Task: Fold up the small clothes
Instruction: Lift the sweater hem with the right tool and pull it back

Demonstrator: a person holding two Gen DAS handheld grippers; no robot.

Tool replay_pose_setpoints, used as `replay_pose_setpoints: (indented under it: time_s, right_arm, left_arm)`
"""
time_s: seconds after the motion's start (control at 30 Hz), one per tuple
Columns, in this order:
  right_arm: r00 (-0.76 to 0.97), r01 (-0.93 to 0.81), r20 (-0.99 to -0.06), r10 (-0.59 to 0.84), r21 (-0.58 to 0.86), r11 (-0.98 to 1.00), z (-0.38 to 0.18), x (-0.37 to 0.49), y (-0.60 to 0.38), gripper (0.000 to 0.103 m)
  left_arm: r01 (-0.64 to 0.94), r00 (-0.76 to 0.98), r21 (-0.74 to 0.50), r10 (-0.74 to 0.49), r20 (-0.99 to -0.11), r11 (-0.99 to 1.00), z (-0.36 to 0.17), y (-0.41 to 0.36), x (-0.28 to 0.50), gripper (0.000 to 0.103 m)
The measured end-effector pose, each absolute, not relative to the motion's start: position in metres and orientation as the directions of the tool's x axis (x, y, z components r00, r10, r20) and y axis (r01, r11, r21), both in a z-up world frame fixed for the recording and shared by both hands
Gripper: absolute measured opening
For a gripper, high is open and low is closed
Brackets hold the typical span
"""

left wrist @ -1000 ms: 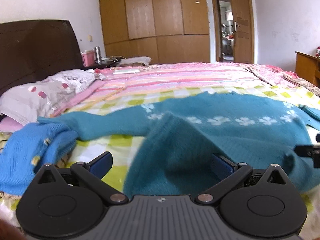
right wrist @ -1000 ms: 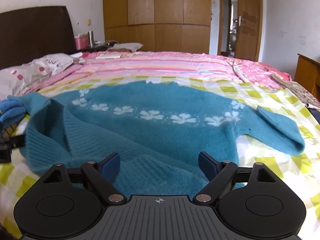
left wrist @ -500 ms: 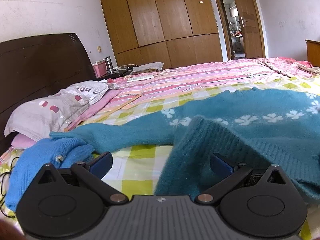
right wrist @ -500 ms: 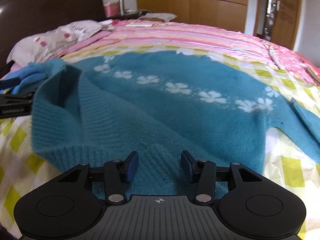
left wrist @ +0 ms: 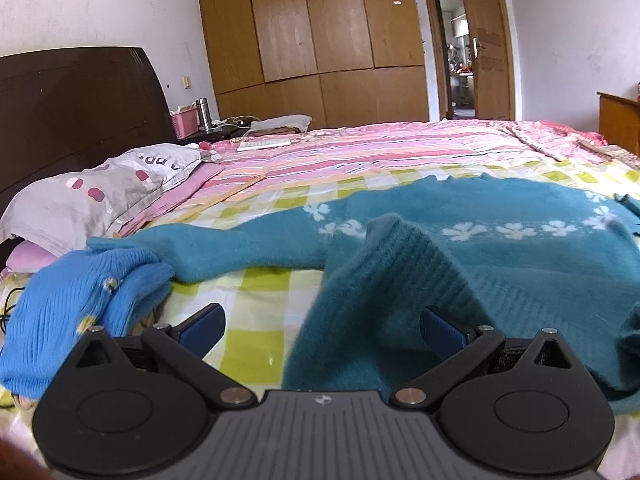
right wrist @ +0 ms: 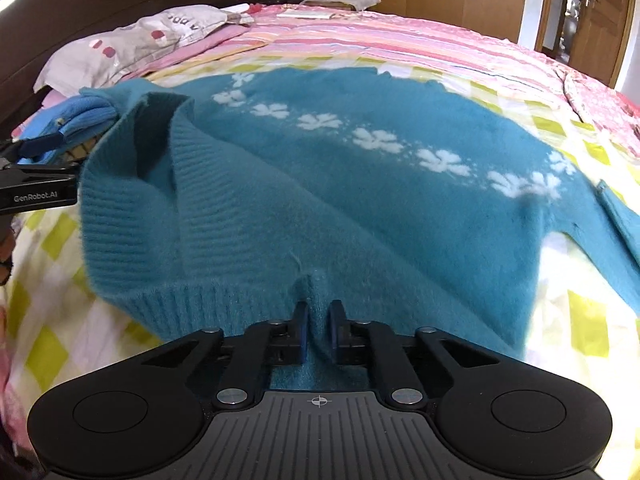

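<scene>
On the bed, left wrist view: teal sweater (left wrist: 500, 256) with white flower band, spread over the yellow-checked sheet (left wrist: 256, 312). Left gripper (left wrist: 322, 330) fingers spread wide; a raised ribbed fold of the sweater lies between them, not clamped. Bright blue knit garment (left wrist: 80, 304) left of the sweater, touching its sleeve end. Grey spotted pillow (left wrist: 92, 196) beyond, against the dark headboard (left wrist: 72, 100).

Right wrist view: right gripper (right wrist: 319, 326) fingers pressed nearly together, pinching the sweater (right wrist: 340, 184) at its near ribbed hem. Left gripper (right wrist: 32, 168) at the sweater's left edge, beside the blue garment (right wrist: 68, 120). Pink striped quilt (right wrist: 400, 44) beyond the sweater.
</scene>
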State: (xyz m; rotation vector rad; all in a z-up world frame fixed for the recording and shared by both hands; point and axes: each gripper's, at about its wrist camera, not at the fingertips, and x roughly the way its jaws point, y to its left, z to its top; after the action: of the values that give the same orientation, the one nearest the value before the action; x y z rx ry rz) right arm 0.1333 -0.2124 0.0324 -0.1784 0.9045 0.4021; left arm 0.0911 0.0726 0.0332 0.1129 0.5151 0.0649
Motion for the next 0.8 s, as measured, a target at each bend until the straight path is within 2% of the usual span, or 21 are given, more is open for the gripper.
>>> replay_pose_setpoints:
  time_s: [0.3,0.53,0.63,0.73,0.8]
  right_arm:
    - [0.483,-0.47,-0.83,0.281,0.025,0.882,0.038,0.075,-0.213,0.007]
    - [0.458,-0.433,-0.862,0.217,-0.003,0.902,0.03,0.037,-0.22,0.007]
    - [0.474,-0.398,-0.858,0.198,-0.008,0.917,0.034,0.03,-0.226,0.014]
    - [0.527,-0.356,-0.827,0.196,-0.006,0.934,0.043,0.026,-0.229,0.017]
    - [0.567,-0.346,-0.797,0.209,0.0,0.938,0.049,0.023,-0.226,0.029]
  left_arm:
    - [-0.007,0.896,0.196,0.093,-0.435,0.981,0.035,0.067,0.041,0.103]
    - [-0.005,0.904,0.169,0.077,-0.421,0.986,0.044,0.066,0.038,0.103]
    - [0.004,0.915,0.164,0.062,-0.398,0.987,0.051,0.061,0.041,0.103]
    - [0.005,0.918,0.16,0.059,-0.391,0.987,0.054,0.056,0.051,0.103]
    - [0.001,0.912,0.159,0.064,-0.406,0.987,0.052,0.054,0.062,0.103]
